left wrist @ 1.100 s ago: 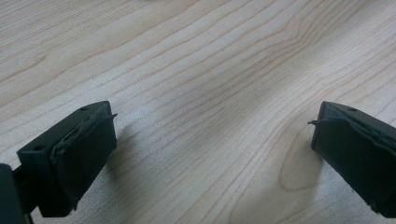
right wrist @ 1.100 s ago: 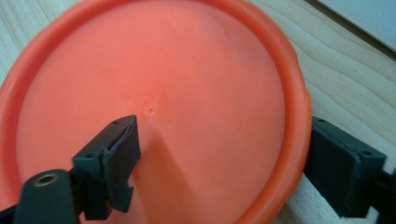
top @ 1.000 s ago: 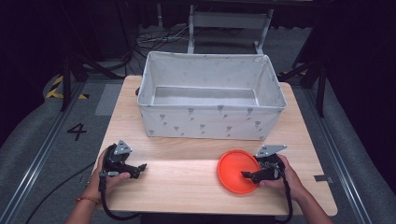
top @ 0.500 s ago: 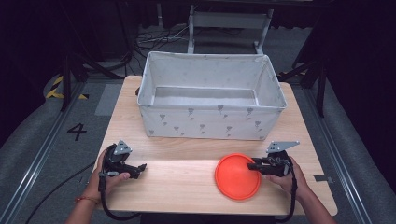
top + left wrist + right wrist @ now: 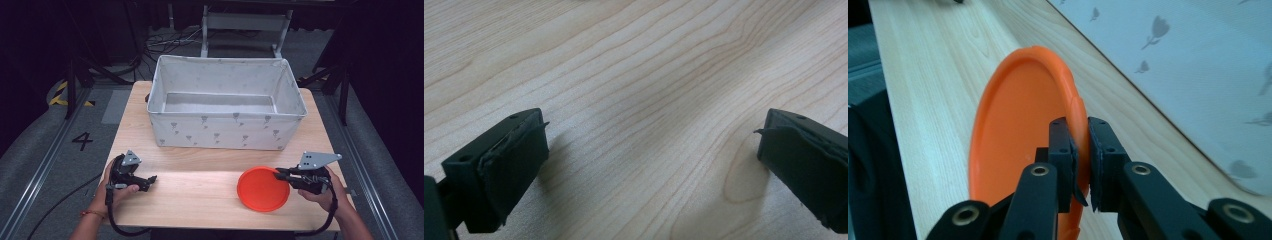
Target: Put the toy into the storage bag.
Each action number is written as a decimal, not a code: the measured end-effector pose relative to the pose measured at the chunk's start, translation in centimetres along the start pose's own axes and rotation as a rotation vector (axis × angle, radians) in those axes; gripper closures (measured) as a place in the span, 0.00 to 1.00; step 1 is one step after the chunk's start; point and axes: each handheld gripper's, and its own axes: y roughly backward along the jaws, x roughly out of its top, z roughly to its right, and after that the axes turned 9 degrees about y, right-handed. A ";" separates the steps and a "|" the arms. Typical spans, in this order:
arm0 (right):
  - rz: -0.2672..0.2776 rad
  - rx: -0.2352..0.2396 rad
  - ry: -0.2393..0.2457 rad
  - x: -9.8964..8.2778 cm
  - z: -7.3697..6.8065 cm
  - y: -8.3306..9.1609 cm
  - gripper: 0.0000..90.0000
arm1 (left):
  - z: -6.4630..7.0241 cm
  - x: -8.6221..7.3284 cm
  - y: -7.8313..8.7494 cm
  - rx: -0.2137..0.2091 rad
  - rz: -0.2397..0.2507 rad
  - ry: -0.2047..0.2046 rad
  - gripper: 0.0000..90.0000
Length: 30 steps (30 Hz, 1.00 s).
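An orange plate (image 5: 263, 190) lies on the wooden table (image 5: 200, 190) at the front right. My right gripper (image 5: 278, 173) is shut on the plate's right rim. In the right gripper view the two black jaws pinch the rim of the orange plate (image 5: 1018, 125) between them. At the front left, my left gripper (image 5: 150, 181) rests low over bare wood. In the left gripper view its jaws stand wide apart with nothing between the pads (image 5: 519, 160).
A large white fabric bin (image 5: 227, 102) with a grey flower print stands across the back half of the table, open at the top. Its printed wall (image 5: 1198, 65) runs close beside the plate. Dark floor and frame legs surround the table.
My right gripper has slid to the right and taken hold of the plate's right rim. The plate has shifted slightly with it. The left gripper has stayed put.
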 end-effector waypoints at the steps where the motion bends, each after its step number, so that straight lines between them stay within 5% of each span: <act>1: -0.002 -0.009 0.005 0.1 0.0 0.3 0.92 | 0.0 0.0 0.0 -0.002 -0.001 0.002 0.00; 30: -0.033 -0.160 0.018 1.8 2.0 8.4 0.92 | 0.0 0.0 0.0 -0.001 0.000 0.000 0.00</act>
